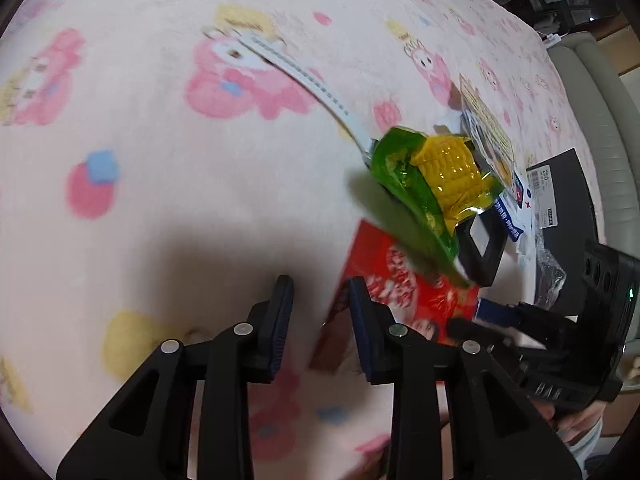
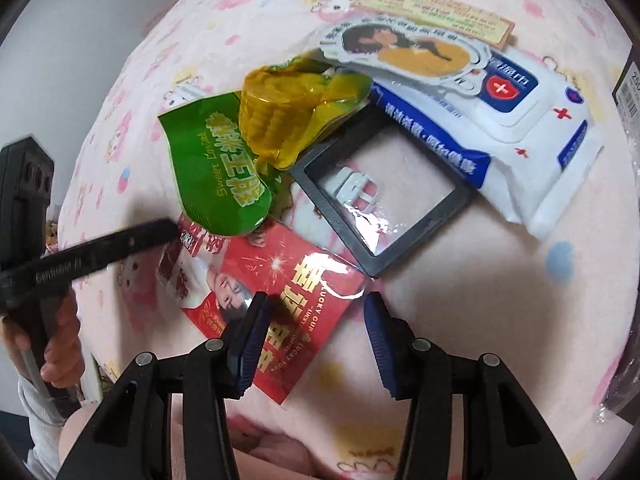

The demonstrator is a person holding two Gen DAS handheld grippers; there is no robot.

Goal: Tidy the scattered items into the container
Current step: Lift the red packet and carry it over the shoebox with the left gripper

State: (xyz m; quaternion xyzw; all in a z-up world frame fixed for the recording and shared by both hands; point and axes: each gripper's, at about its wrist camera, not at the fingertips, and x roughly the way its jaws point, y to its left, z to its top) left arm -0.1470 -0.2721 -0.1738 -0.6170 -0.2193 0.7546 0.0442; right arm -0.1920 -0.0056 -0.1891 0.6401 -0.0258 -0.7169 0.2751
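**Snacks and wipes lie heaped on a pink blanket, box waiting at the edge**

Right wrist view: the right gripper (image 2: 316, 332) hangs with its fingers spread and nothing between them, above the near end of a red packet (image 2: 256, 280) that lies flat on the pink blanket (image 2: 460, 280). A green corn snack bag (image 2: 224, 168) rests partly on the red packet and leans against a dark square frame (image 2: 380, 208), through which a white buckle (image 2: 352, 188) shows. A white pack of wipes (image 2: 520, 128) lies behind the frame, touching it, with a printed card (image 2: 404, 52) on top and a yellow leaflet (image 2: 432, 16) just beyond.

From the left wrist view, the left gripper (image 1: 320, 312) is likewise parted and empty, its right finger over the edge of the red packet (image 1: 400, 280). A white strap (image 1: 296, 68) runs away from the pile across the blanket. A dark box (image 1: 568, 200) with a barcode label sits at the blanket's far right edge, near the wipes; it is probably the container, though its inside cannot be seen.

Every item in view lies on the blanket, outside the box. As far as the pictures show, the whole pile is left to go in. What the box already holds cannot be told.
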